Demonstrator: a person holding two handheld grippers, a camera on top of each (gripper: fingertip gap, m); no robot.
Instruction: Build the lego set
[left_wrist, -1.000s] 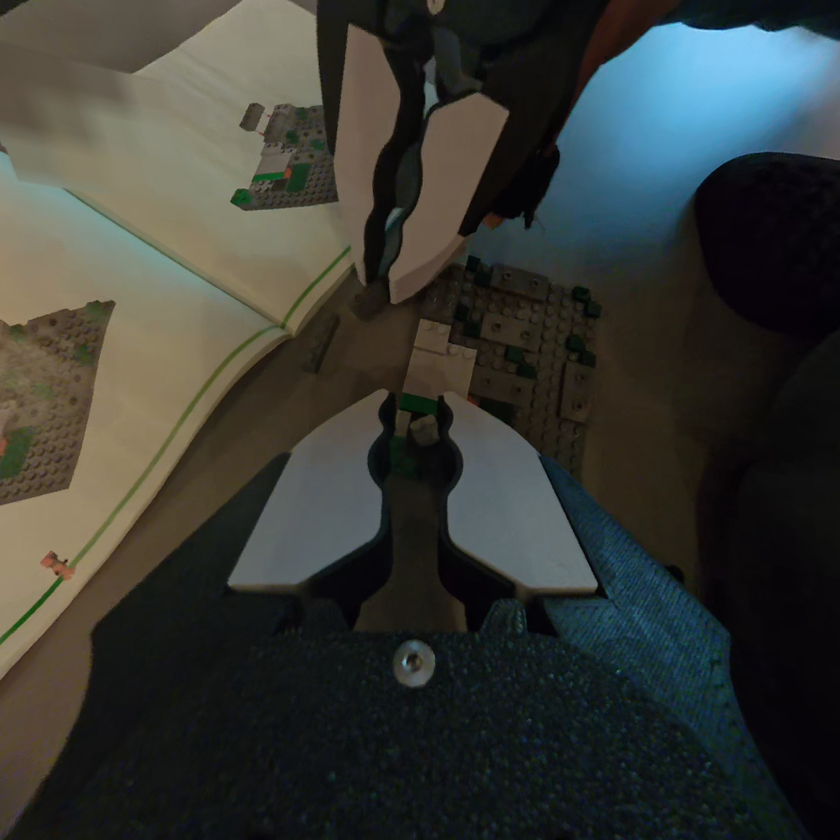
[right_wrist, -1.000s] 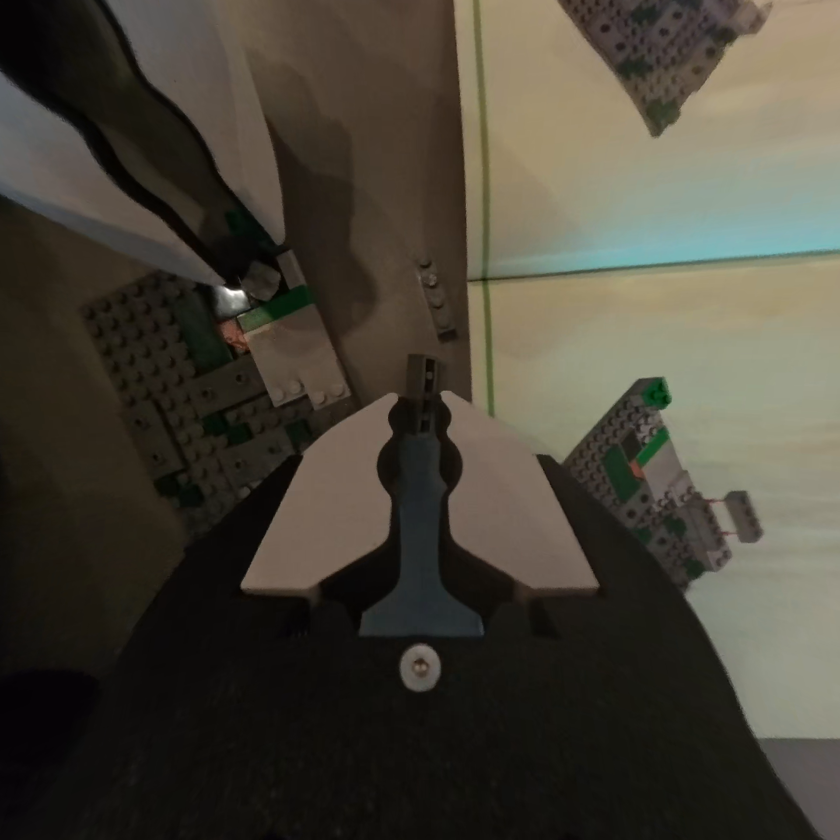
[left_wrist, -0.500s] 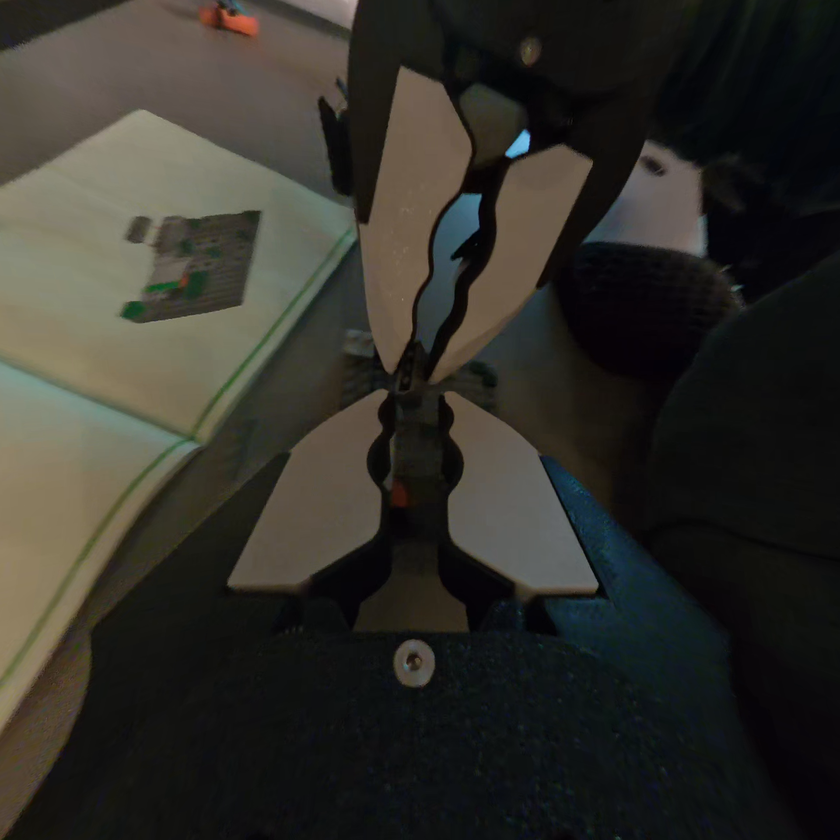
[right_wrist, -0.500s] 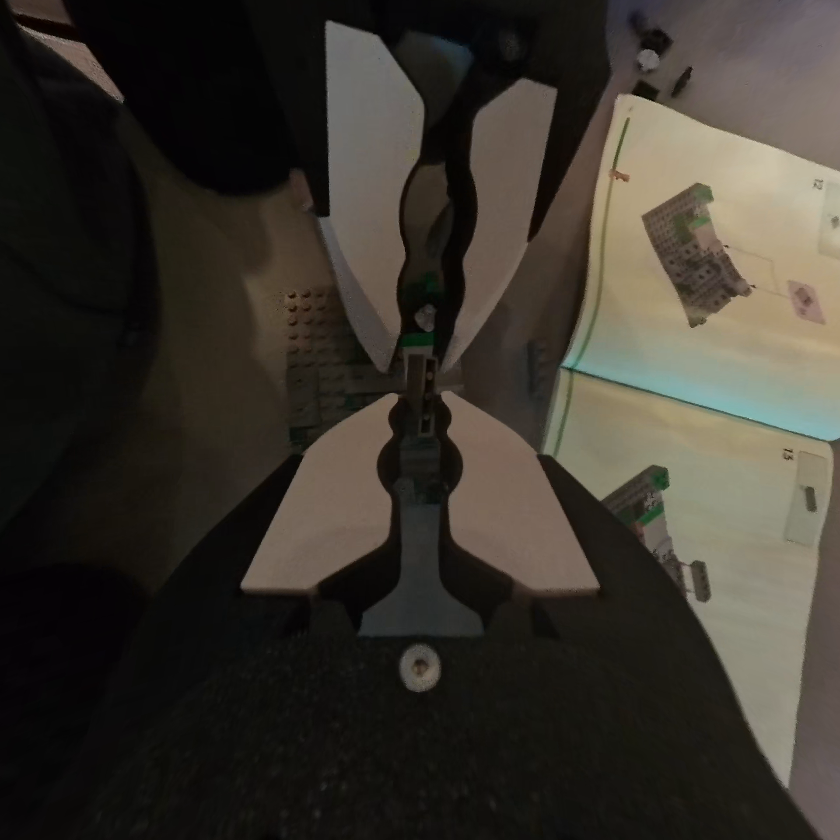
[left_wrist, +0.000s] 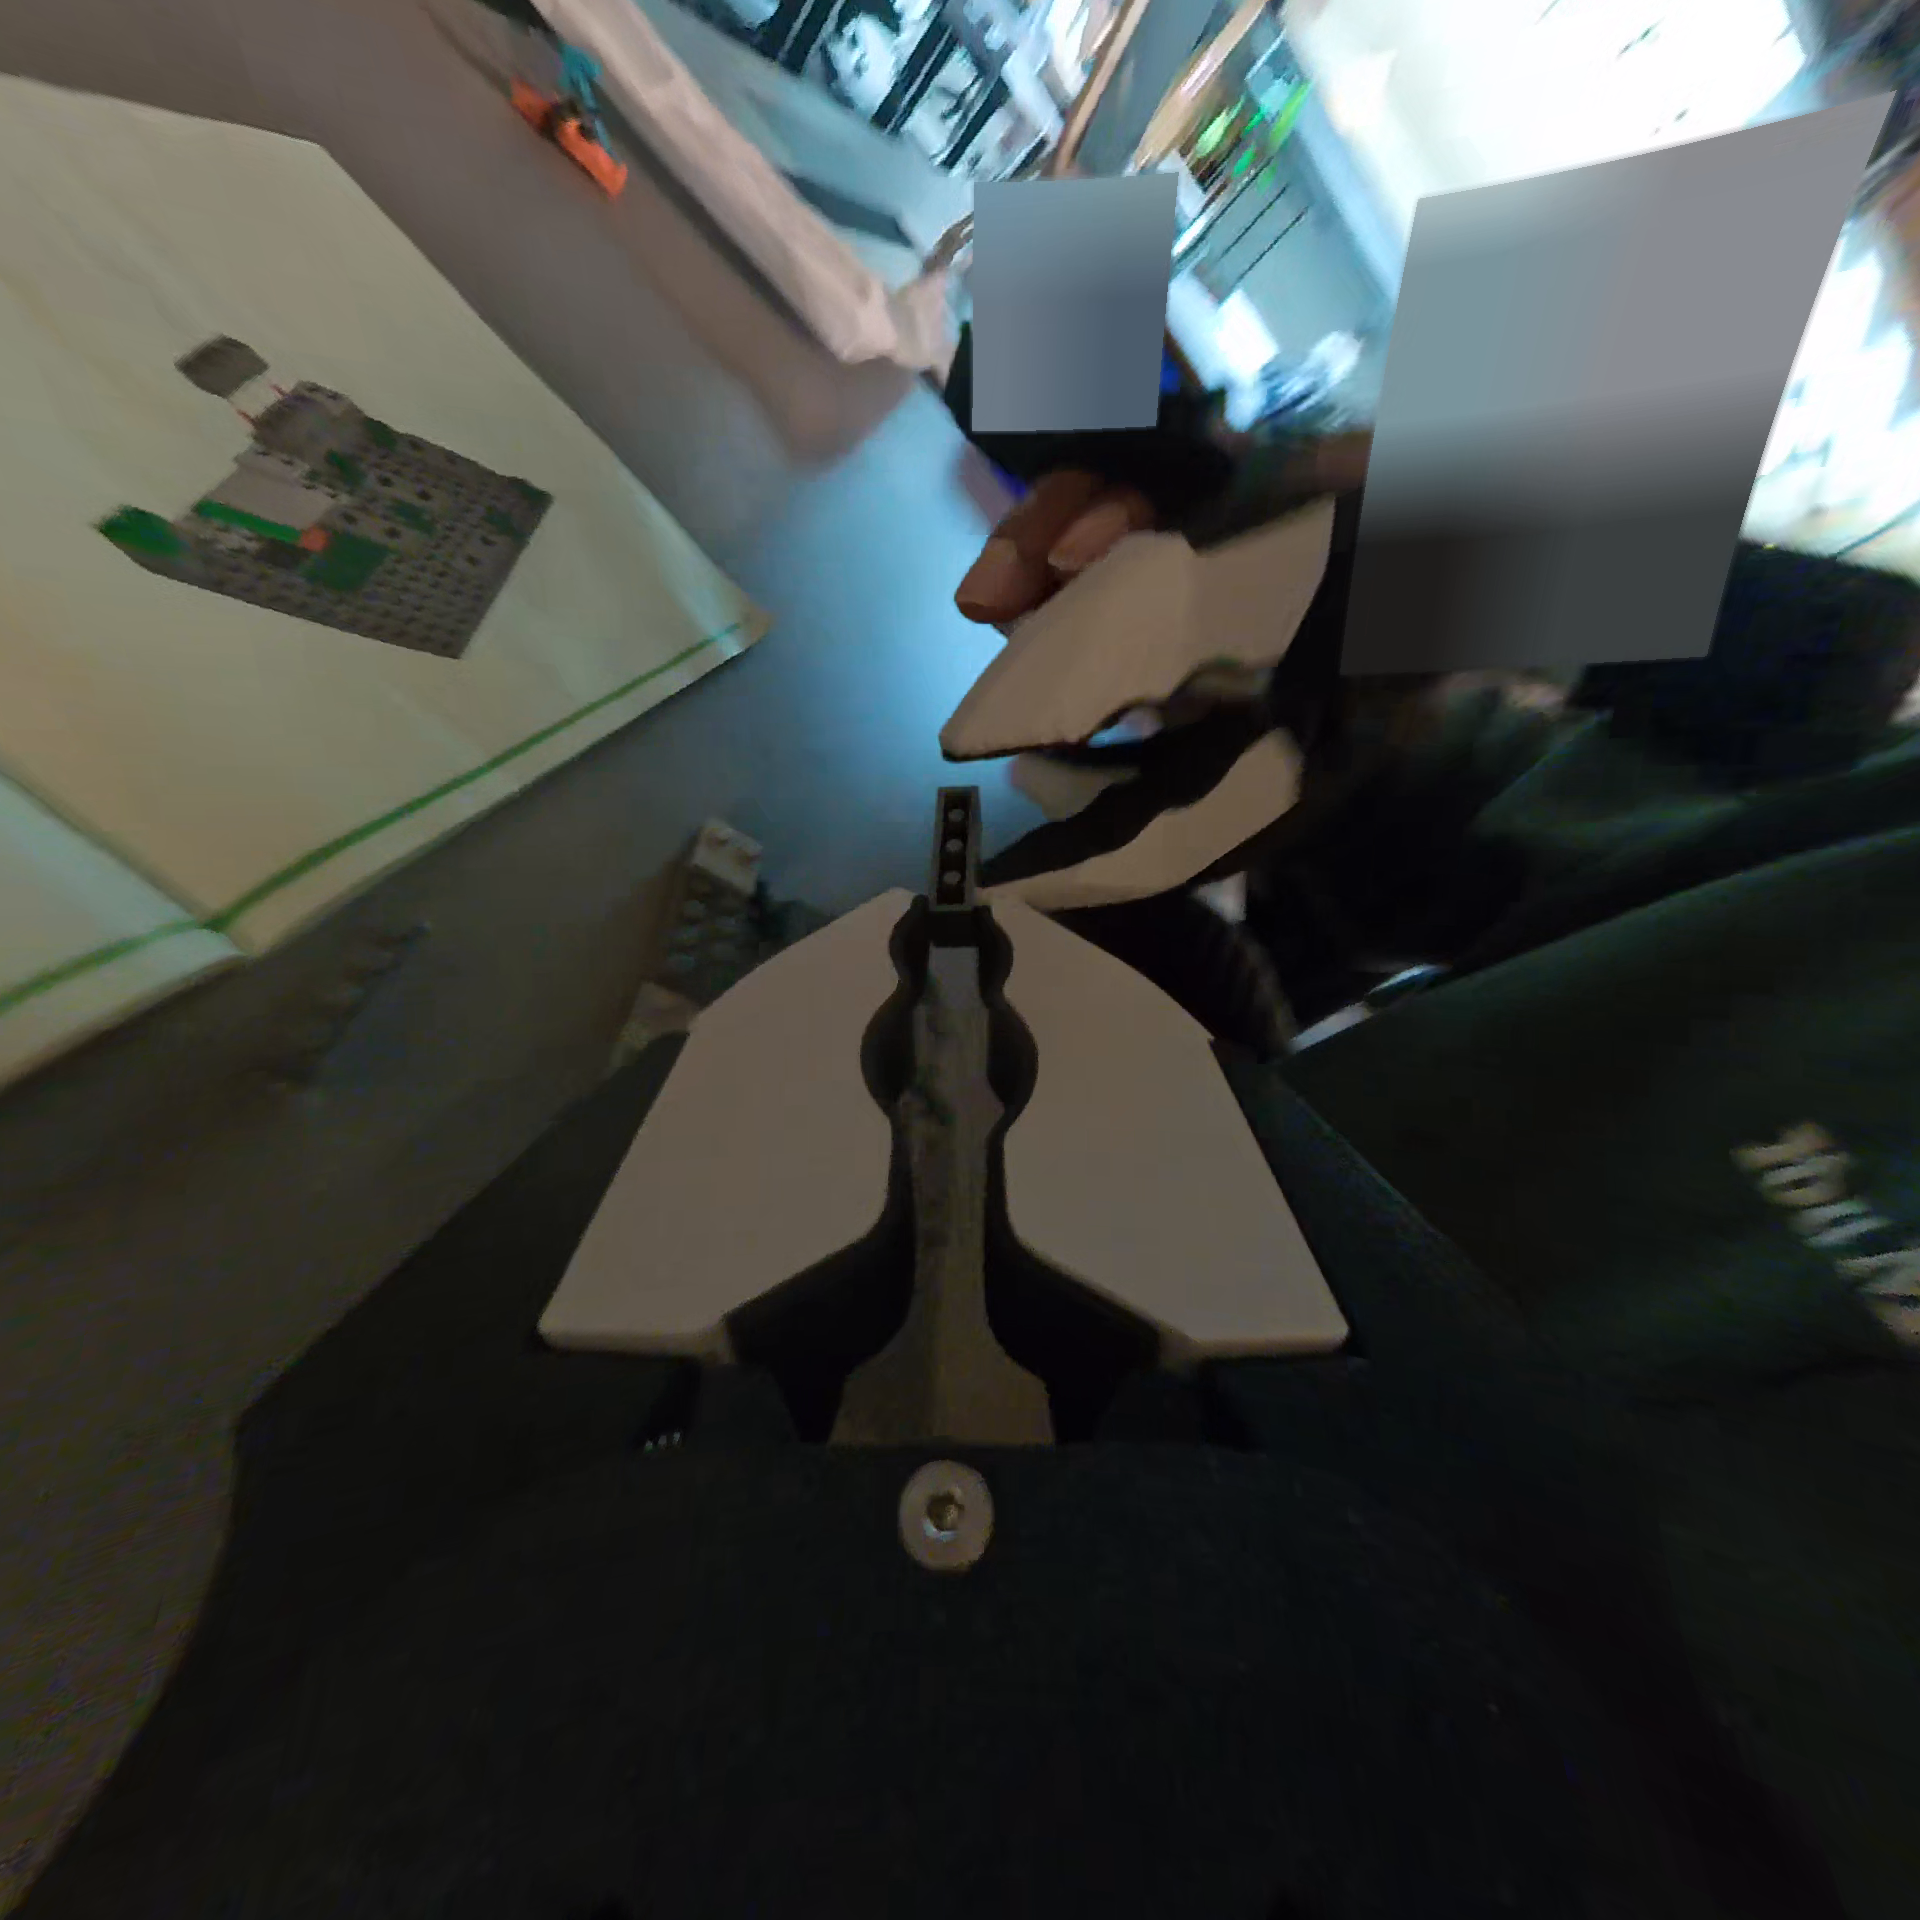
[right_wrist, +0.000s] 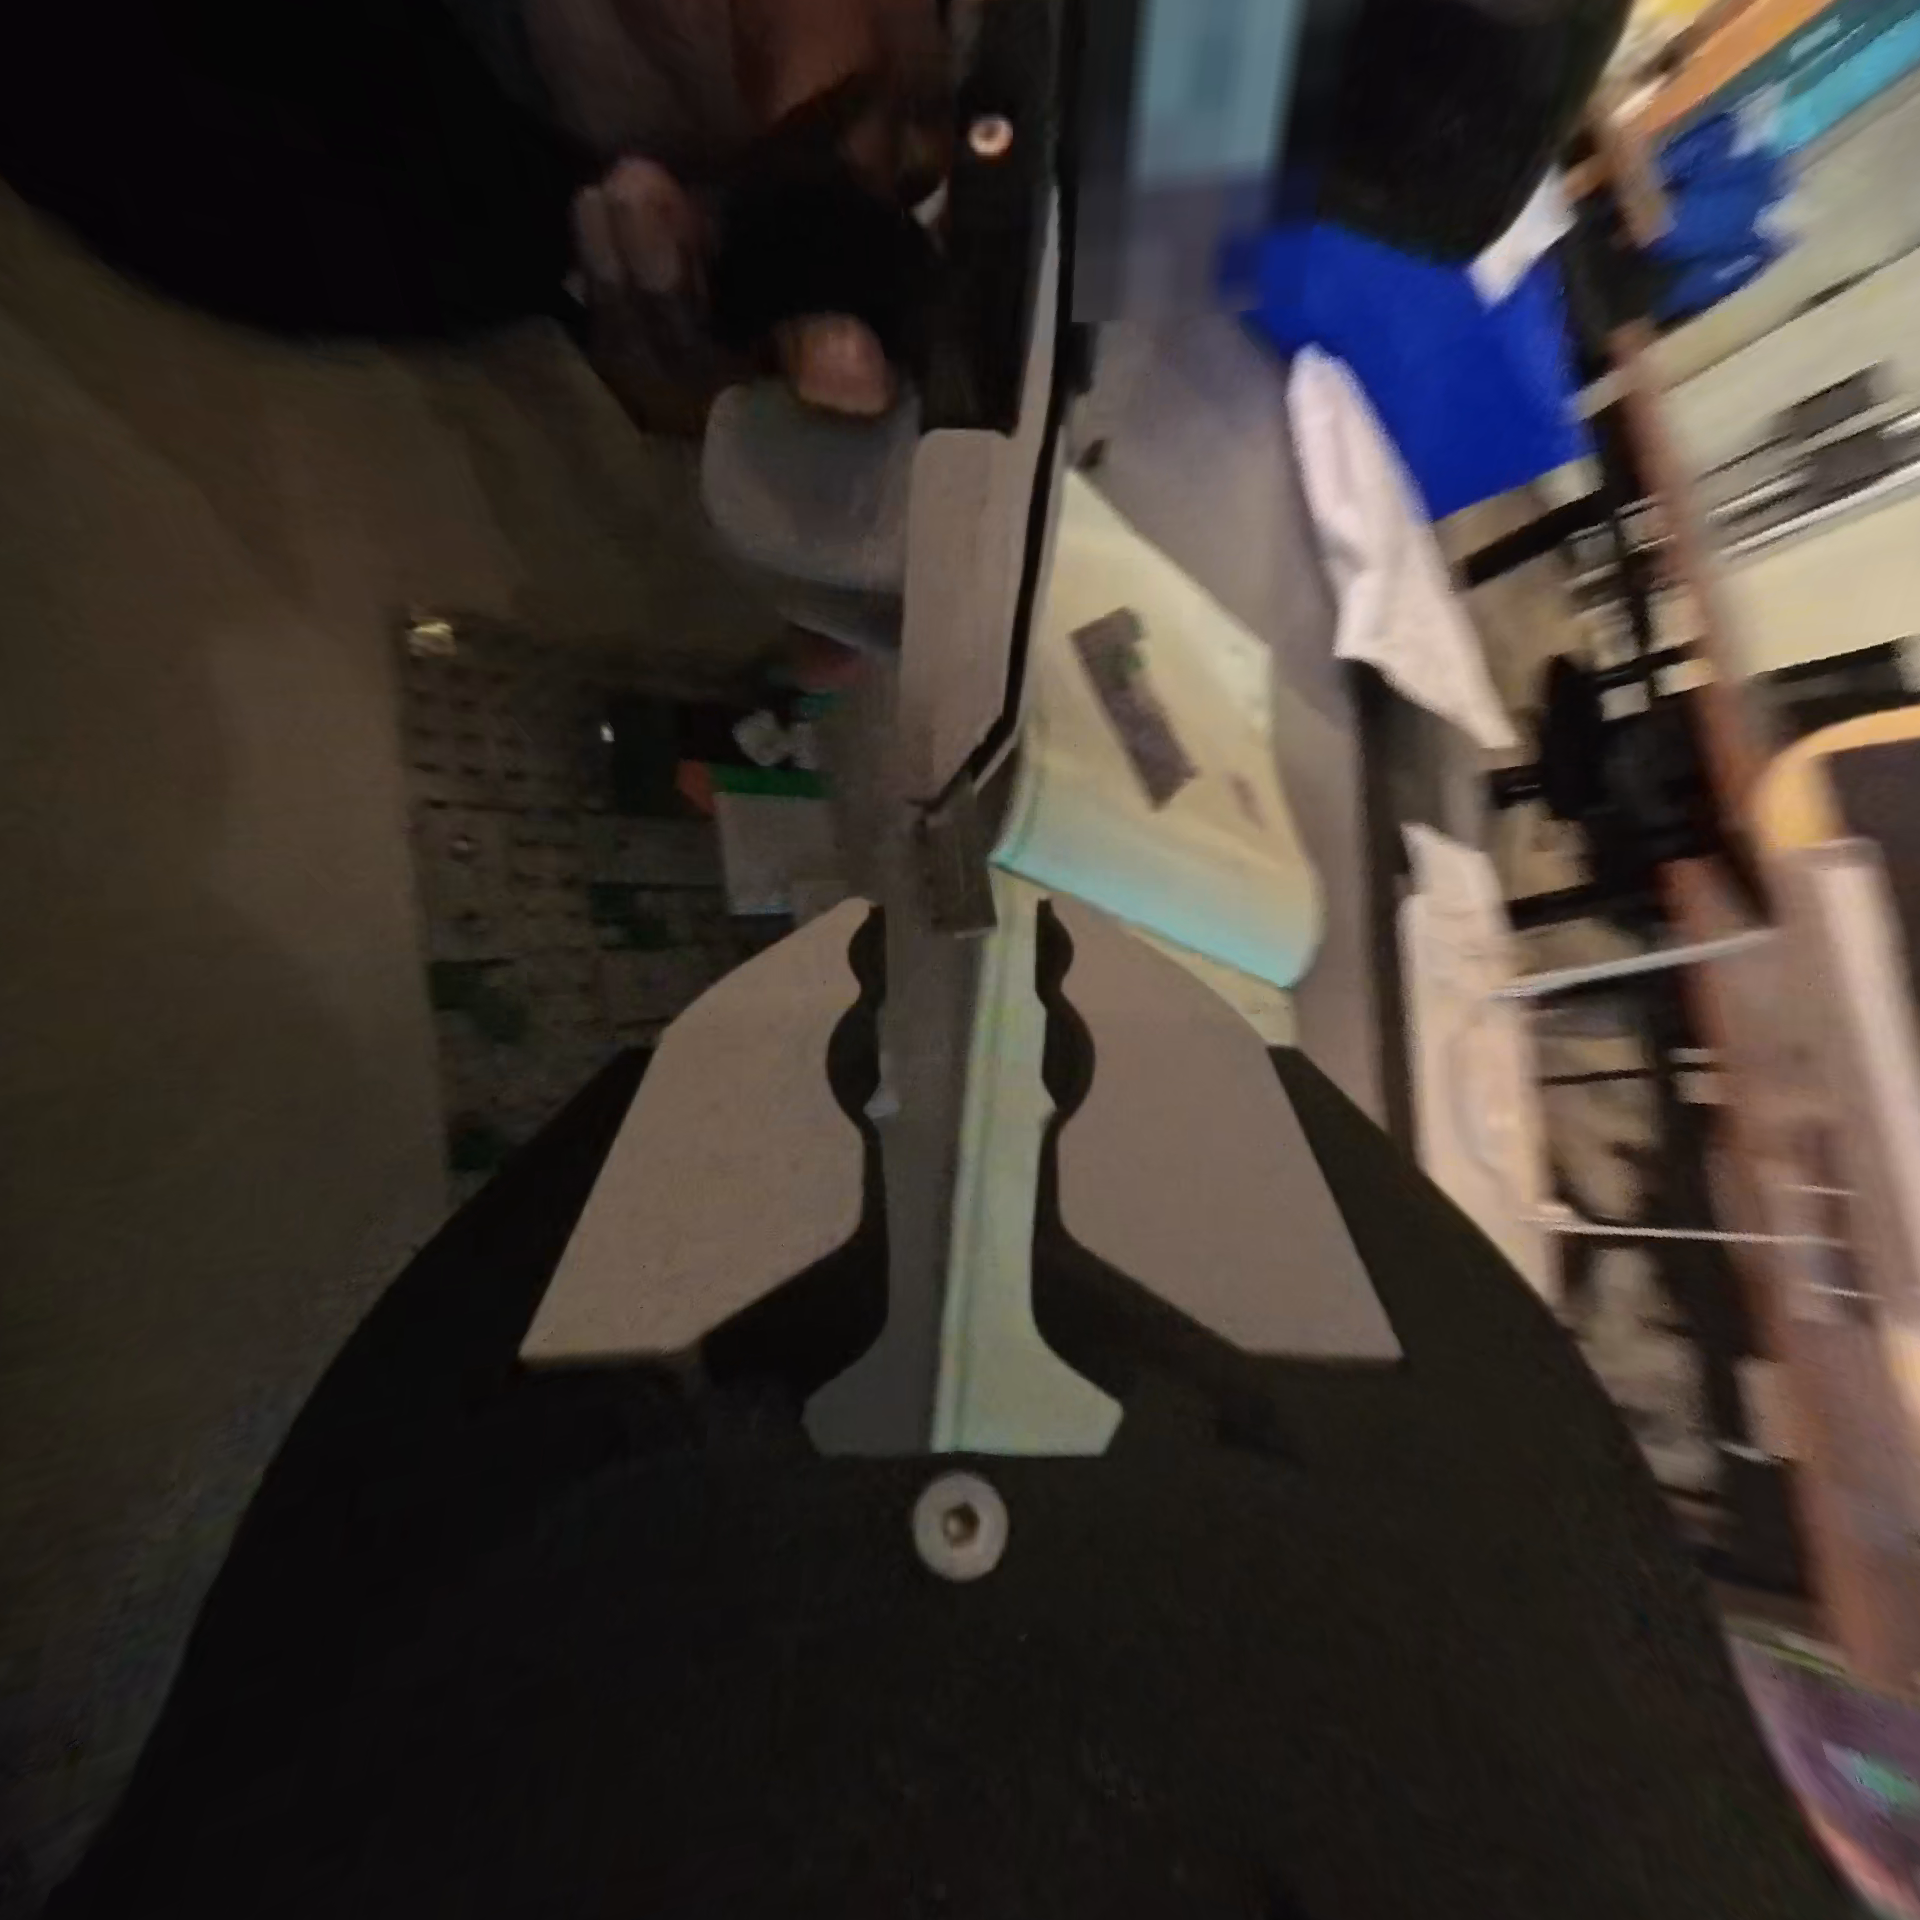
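Note:
My left gripper (left_wrist: 951, 899) is shut on a small dark grey lego piece (left_wrist: 956, 842) that sticks out past its tips. My right gripper (left_wrist: 987, 800) is open just beyond that piece, one finger above it and one below. In the right wrist view my right gripper (right_wrist: 956, 906) is open and empty. There the left gripper (right_wrist: 951, 831) shows edge-on with the piece (right_wrist: 954, 883) at its tip. The grey studded base build (right_wrist: 520, 852), with green and white parts, lies on the table to the left. Only its edge (left_wrist: 712, 904) shows in the left wrist view.
An open instruction booklet (left_wrist: 312, 675) lies at the left of the table and also shows in the right wrist view (right_wrist: 1164, 831). A person's hand (left_wrist: 1039, 540) holds the right gripper. Dark clothing (left_wrist: 1558, 1039) fills the right side. An orange object (left_wrist: 582, 135) lies far back.
The right gripper carried the dark grey piece to the left gripper's tips. The left gripper shut on it, the right gripper opened and let go. Both have lifted off the build.

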